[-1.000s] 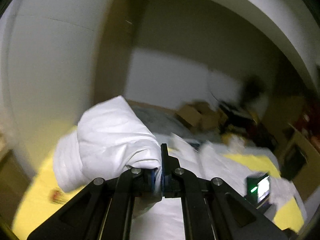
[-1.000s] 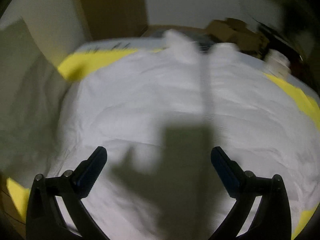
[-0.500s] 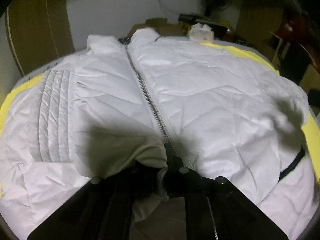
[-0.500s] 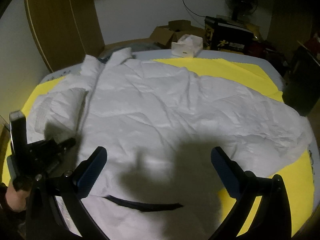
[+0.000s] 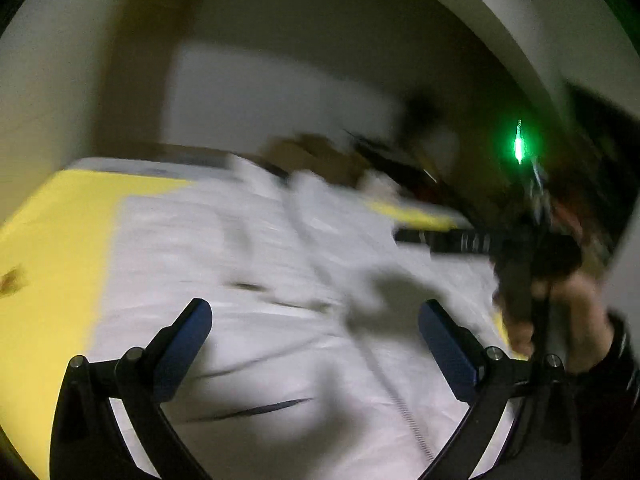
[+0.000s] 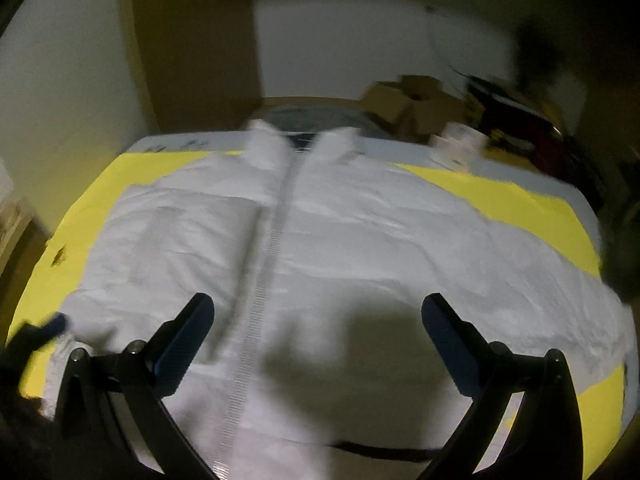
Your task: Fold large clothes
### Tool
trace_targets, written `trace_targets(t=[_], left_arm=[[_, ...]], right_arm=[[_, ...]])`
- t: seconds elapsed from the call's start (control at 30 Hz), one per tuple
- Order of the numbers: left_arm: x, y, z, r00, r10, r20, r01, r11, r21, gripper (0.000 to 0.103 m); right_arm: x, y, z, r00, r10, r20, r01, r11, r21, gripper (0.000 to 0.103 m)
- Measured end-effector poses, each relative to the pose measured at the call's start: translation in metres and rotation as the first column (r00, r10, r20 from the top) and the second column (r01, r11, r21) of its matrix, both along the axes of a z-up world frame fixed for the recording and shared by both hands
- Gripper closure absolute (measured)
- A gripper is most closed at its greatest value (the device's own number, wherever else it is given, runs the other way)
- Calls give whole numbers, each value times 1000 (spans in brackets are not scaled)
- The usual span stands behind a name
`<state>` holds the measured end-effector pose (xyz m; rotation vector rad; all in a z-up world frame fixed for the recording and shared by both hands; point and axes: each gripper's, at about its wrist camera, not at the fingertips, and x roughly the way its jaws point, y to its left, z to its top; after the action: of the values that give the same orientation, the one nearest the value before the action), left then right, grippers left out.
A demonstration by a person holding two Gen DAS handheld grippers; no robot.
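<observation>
White jacket [image 6: 360, 248] lay flat, front up, on the yellow cloth [image 6: 520, 204] covering the desk [image 6: 532, 178]. Zipper [image 6: 276, 232] ran down the middle, collar [image 6: 264, 148] at the far edge of the desk. Yellow showed on both sides of the jacket and along the far right. Dark strip of hem [image 6: 380, 450] visible at the near edge btwn the right tool's arms.

Left tool [image 5: 316, 334]: jaws opening, spread wide, nothing btwn them; only white fabric [image 5: 248, 280] below. Its blue pads [image 5: 188, 340] stood clear of the fabric. Left view heavily blurred, so finer detail of the jacket's creases can't be told.

Right tool [image 6: 318, 326]: jaws wide apart, empty, hovering over the lower front of the jacket w/ the zipper passing btwn them, nearer the left finger. Shadow of the tool fell on the fabric just ahead.

In left view, right hand [image 5: 560, 308] gripped the handle of the other tool at the right edge, dark sleeve [image 5: 612, 380] below it, green light [image 5: 518, 146] glowing above.

Bkgd: cardboard boxes [image 6: 416, 104] and a white box [image 6: 456, 144] beyond the far right corner of the desk, brown door panel [image 6: 200, 40] at the back wall.
</observation>
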<state>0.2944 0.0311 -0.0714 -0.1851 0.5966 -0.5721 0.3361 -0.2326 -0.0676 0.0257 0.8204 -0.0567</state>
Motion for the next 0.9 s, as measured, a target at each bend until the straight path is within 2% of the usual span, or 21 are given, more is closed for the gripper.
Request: trace_targets(t=[0.03, 0.07, 0.13, 0.17, 0.2, 0.3, 0.4, 0.43, 0.47, 0.53, 0.57, 0.63, 0.67, 0.73, 0.77, 0.83, 0.9], left_arm=[[-5, 30, 5, 995, 100, -5, -100, 995, -27, 0], [-8, 47, 7, 989, 146, -12, -146, 988, -45, 0], [-15, 82, 7, 974, 221, -57, -226, 968, -108, 0], [-20, 99, 3, 969, 229, -91, -241, 959, -151, 0], [-25, 115, -1, 964, 232, -133, -255, 947, -196, 0], [-37, 139, -7, 950, 255, -183, -293, 929, -226, 0], [-46, 155, -14, 944, 266, -193, -309, 919, -244, 0], [-48, 159, -16, 942, 267, -202, -314, 915, -254, 0], [-52, 163, -18, 941, 267, -209, -317, 911, -263, 0], [-57, 173, -18, 939, 262, -223, -319, 907, -276, 0], [-53, 171, -22, 939, 258, -229, -317, 906, -279, 0], [-50, 170, -28, 939, 248, -237, -311, 906, -286, 0], [-50, 169, -28, 941, 244, -235, -307, 908, -286, 0], [-49, 168, -30, 943, 241, -227, -301, 910, -286, 0], [-49, 168, -32, 943, 240, -228, -301, 910, -287, 0], [-48, 167, -33, 944, 236, -233, -300, 907, -296, 0], [-49, 166, -32, 943, 236, -233, -301, 905, -302, 0]], right_arm=[[5, 15, 0, 1000, 19, -1, -19, 1000, -11, 0], [14, 38, -3, 999, 54, -6, -54, 998, -40, 0], [30, 85, -15, 993, 116, -18, -118, 981, -153, 0], [41, 114, -30, 989, 142, -36, -146, 958, -247, 0], [48, 128, -39, 987, 149, -56, -159, 943, -291, 1], [68, 166, -71, 983, 157, -100, -184, 895, -407, 7], [80, 176, -86, 982, 134, -133, -181, 871, -456, 12], [84, 177, -92, 979, 132, -158, -191, 867, -461, 21], [87, 178, -99, 975, 134, -178, -204, 861, -466, 34], [91, 176, -105, 971, 123, -204, -207, 859, -468, 44], [92, 172, -105, 972, 118, -201, -199, 868, -455, 59], [94, 168, -105, 973, 102, -206, -185, 878, -441, 72], [93, 161, -101, 975, 100, -201, -175, 897, -407, 77], [88, 149, -91, 979, 97, -180, -154, 929, -337, 79], [84, 138, -82, 982, 99, -161, -140, 953, -268, 80], [75, 109, -65, 987, 97, -126, -108, 990, -87, 80], [66, 82, -54, 991, 89, -97, -80, 992, 95, 80]])
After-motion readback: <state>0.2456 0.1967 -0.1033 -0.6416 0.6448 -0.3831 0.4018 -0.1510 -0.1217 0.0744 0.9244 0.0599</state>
